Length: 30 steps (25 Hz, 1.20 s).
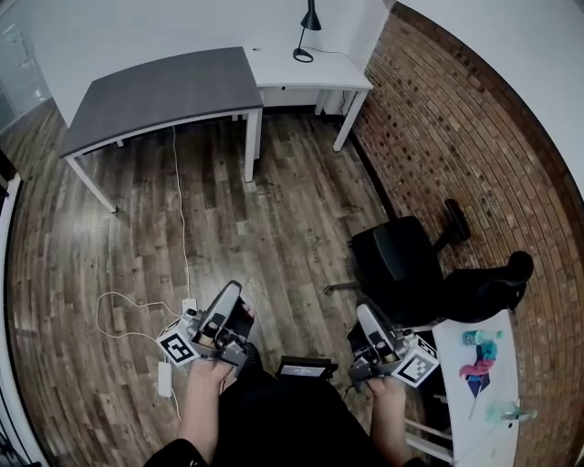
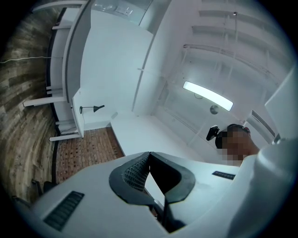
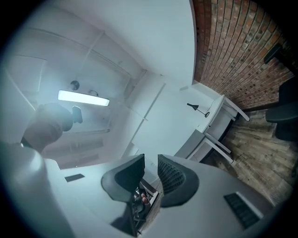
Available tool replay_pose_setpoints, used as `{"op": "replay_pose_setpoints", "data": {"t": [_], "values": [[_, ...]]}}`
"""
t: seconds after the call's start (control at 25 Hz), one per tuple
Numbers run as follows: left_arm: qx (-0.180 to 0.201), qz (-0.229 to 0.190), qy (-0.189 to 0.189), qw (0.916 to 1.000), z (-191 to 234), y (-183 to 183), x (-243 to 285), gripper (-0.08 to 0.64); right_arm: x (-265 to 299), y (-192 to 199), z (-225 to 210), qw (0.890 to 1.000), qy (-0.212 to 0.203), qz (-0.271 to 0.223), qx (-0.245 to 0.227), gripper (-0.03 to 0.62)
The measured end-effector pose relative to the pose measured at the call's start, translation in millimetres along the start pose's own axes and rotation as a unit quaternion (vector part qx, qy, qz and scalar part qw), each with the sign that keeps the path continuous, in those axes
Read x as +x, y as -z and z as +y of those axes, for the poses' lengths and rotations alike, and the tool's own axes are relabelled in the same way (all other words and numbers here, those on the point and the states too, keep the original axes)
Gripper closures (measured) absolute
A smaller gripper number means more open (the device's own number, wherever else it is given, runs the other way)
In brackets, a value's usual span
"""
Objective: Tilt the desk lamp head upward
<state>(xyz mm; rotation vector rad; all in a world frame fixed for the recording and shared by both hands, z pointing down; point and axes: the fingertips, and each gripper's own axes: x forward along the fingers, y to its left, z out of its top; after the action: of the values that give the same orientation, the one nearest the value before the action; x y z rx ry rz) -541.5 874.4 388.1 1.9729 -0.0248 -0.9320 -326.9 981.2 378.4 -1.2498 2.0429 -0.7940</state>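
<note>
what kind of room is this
Most likely an office or workroom: a grey desk and a white desk stand together, a black desk lamp sits on the white one, and a black office chair stands by the brick wall.

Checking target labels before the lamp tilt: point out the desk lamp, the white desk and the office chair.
desk lamp (image 1: 311, 18), head view, on its black shade.
white desk (image 1: 315, 73), head view, bare top beside the lamp base.
office chair (image 1: 397, 260), head view, on its broad black pad.

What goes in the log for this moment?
desk lamp: untouched, on far white desk | left gripper: shut, empty | right gripper: open, empty
</note>
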Motion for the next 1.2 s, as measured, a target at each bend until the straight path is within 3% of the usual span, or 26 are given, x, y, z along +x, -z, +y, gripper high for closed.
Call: {"op": "replay_pose_setpoints", "data": {"t": [0.44,0.6,0.76,1.0,1.2], "values": [[0.006,-0.003,-0.034,0.9994,58.7,-52.8,27.2,0.546,77.0,-26.3,-58.9,0.999,-0.004,-0.014,0.028,0.500],[0.025,-0.008,-0.046,0.9986,92.1,-72.7,50.9,0.546,113.3,-45.7,-111.3,0.998,-0.008,-0.017,0.059,0.506],[0.037,-0.018,-0.064,0.9971,121.2,-93.3,103.1,0.546,159.3,-83.2,-154.6,0.996,-0.035,-0.012,0.083,0.512],[0.055,-0.025,-0.071,0.9956,165.1,-105.3,190.0,0.546,211.4,-159.1,-190.2,0.995,-0.074,0.016,0.067,0.512],[0.074,-0.004,-0.076,0.9943,193.1,-101.4,244.3,0.546,238.9,-196.0,-231.9,0.994,-0.076,0.026,0.071,0.512]]}}
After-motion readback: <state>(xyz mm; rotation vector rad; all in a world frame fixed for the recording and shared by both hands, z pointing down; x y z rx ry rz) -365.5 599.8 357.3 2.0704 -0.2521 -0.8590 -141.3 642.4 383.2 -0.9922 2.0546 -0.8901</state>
